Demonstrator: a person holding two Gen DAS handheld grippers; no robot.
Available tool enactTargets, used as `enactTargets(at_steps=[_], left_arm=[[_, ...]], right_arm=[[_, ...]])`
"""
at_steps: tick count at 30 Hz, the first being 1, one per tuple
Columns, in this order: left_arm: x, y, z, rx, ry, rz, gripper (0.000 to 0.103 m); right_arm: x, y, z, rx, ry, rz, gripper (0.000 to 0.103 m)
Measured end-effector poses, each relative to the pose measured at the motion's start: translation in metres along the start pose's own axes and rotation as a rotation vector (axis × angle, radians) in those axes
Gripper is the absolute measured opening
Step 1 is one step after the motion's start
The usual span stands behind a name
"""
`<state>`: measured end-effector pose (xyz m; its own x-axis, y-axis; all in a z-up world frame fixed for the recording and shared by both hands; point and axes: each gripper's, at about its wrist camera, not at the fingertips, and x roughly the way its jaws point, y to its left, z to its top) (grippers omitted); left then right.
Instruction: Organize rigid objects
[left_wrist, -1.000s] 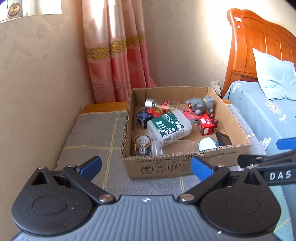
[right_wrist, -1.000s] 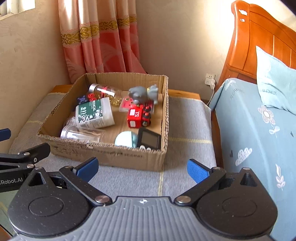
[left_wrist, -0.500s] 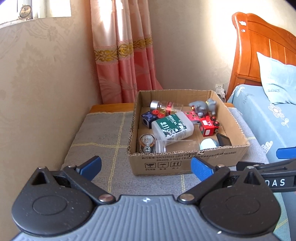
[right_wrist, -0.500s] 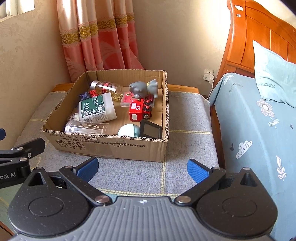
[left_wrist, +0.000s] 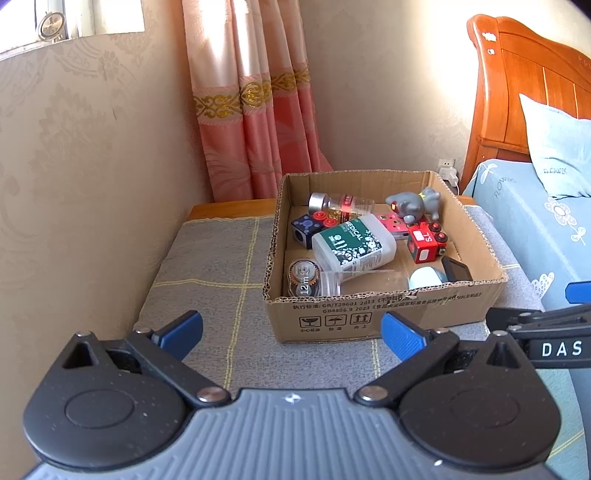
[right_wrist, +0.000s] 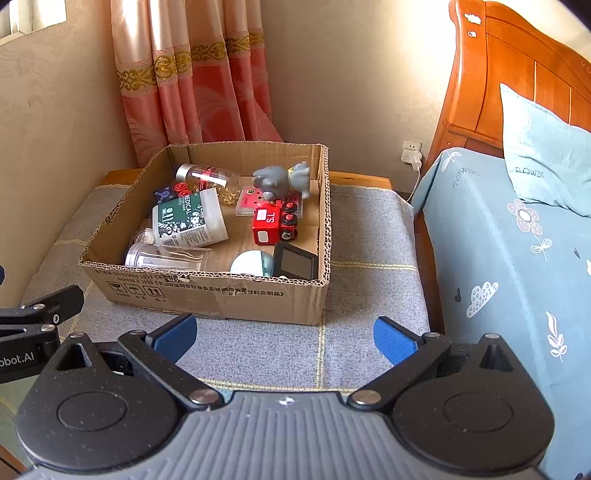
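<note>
1. The cardboard box (left_wrist: 380, 310) is sitting on the table, and all the rigid objects in view are lying inside it: a white and green medical bottle (left_wrist: 354, 245) in the middle, a red toy train (left_wrist: 424, 245) to its right, a grey animal figure (left_wrist: 413, 205) toward the back wall, a clear bottle with a silver cap (left_wrist: 340, 203) beside it, a dark blue cube (left_wrist: 304, 230) at the left, a clear plastic jar (left_wrist: 314, 282) at the near wall, and a small black screen device (right_wrist: 297, 262) in the near right corner.
2. Compared with the pictures from a second ago, both cameras are pulling back from the box: it is now appearing smaller and more of the table is showing in front of it. Nothing inside the box is shifting.
3. The left tongs (left_wrist: 290, 332) are standing wide apart and carrying nothing; the right tongs (right_wrist: 284, 336) are likewise apart and empty.
4. Judgement: the retreat with empty tongs and every item boxed is suggesting the sorting is finishing, or pausing between picks.
5. The table is wearing a grey woven cover (right_wrist: 369, 229) with thin yellow lines, its wooden edge showing at the back.
6. Around it, a pink curtain (left_wrist: 255, 110) is hanging behind, a beige wall is standing at the left, and a bed (right_wrist: 498, 240) with a wooden headboard (right_wrist: 491, 81) and blue bedding is lying at the right.
</note>
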<state>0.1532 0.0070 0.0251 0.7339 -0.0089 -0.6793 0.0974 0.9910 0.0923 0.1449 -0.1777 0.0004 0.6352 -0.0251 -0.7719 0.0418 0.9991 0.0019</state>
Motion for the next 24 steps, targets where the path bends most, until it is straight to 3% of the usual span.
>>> enactTargets(at_steps=[24], left_arm=[[-0.0025, -0.0023, 0.0012, 0.012, -0.006, 0.009, 0.102]], right_arm=[[-0.0034, 0.0007, 0.0, 0.0, -0.014, -0.005, 0.103]])
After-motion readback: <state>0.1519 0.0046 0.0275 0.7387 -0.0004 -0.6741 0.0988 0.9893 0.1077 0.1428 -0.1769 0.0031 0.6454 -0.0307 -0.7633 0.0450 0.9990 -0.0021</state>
